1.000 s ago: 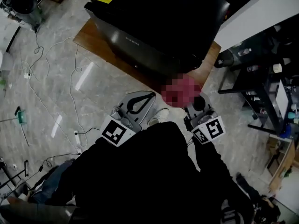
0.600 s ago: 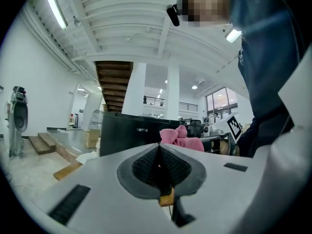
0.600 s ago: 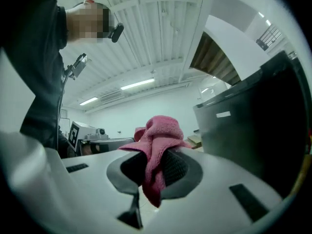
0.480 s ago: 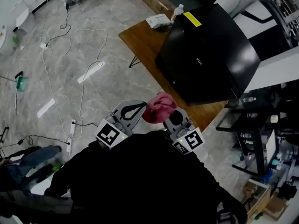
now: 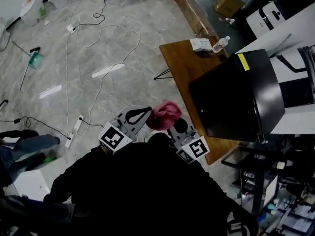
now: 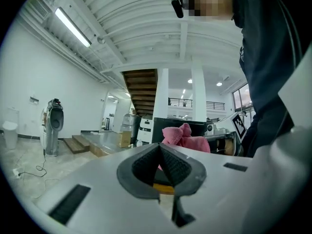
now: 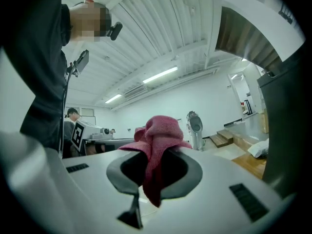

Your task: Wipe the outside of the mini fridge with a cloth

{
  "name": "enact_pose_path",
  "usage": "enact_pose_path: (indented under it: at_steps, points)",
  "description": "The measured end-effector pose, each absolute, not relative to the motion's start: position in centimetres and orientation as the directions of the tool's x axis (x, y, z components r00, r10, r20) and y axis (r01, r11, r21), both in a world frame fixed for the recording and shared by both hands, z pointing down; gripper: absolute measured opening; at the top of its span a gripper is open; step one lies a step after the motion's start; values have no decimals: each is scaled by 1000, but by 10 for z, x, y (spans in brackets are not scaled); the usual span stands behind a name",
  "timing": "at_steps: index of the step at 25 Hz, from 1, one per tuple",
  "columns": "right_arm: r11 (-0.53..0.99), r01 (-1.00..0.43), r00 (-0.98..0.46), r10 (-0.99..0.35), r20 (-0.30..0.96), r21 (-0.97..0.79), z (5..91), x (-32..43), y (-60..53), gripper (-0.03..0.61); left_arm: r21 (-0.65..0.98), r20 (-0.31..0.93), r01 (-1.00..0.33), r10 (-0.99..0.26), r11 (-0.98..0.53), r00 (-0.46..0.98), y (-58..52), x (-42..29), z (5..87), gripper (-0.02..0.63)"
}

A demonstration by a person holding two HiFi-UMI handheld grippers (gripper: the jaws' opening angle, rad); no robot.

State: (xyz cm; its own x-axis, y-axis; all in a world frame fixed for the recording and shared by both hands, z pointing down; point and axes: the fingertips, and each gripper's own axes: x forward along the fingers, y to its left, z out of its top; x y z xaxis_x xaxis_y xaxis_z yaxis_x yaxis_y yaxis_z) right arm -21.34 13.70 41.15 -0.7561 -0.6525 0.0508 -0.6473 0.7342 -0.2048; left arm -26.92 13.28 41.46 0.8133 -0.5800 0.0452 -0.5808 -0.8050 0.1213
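The black mini fridge point(image 5: 241, 97) stands on a low wooden table point(image 5: 179, 58), to the right of and beyond both grippers. My right gripper point(image 5: 171, 123) is shut on a bunched pink cloth point(image 5: 164, 114), which sticks up past its jaws, well short of the fridge. In the right gripper view the cloth point(image 7: 158, 135) hangs between the closed pads, and the fridge's dark side point(image 7: 287, 126) fills the right edge. Beside it, my left gripper point(image 5: 137, 116) is shut with nothing in it; its pads point(image 6: 173, 162) meet in a point, with the cloth point(image 6: 185, 138) behind them.
A plastic bottle point(image 5: 220, 44) and a small white box point(image 5: 201, 44) lie on the table's far end. White cables point(image 5: 93, 48) and a power strip point(image 5: 75, 128) trail over the marble floor at left. A dark shelf rack point(image 5: 275, 191) stands at lower right. Someone's legs point(image 5: 24, 149) show at far left.
The head view has swung left, so the fridge and table have shifted from top centre to the right. Both grippers stay close to the body, the cloth still held in the right one.
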Motion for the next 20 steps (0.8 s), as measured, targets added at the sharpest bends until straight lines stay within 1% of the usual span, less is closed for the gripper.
enact_pose_path:
  at_steps: [3,6,10,15,20]
  points:
    - [756,-630,-771,-636,32,-177,413,-223,109,54,145,38,-625,-627,-767,778,104,-283,415,5]
    - [766,-614,-783,-621,24,-193,421,-227,82,54,160,49,-654,-656,-740,754,78,-291,424,5]
    - [792,-572,-809,-588,-16,-214,424,-241,32,54,143,65,-673,-672,-726,738,33,-302,428,5]
    - [817,-527,-830,-554,-65,-233,411,-247,-54,54,102,88,-708,-703,-698,706,-48,-305,409,5]
    - [849,-507,-853,-519,-54,-149,396,-248,-121,54,79,94,-730,-724,-679,683,-118,-304,396,5]
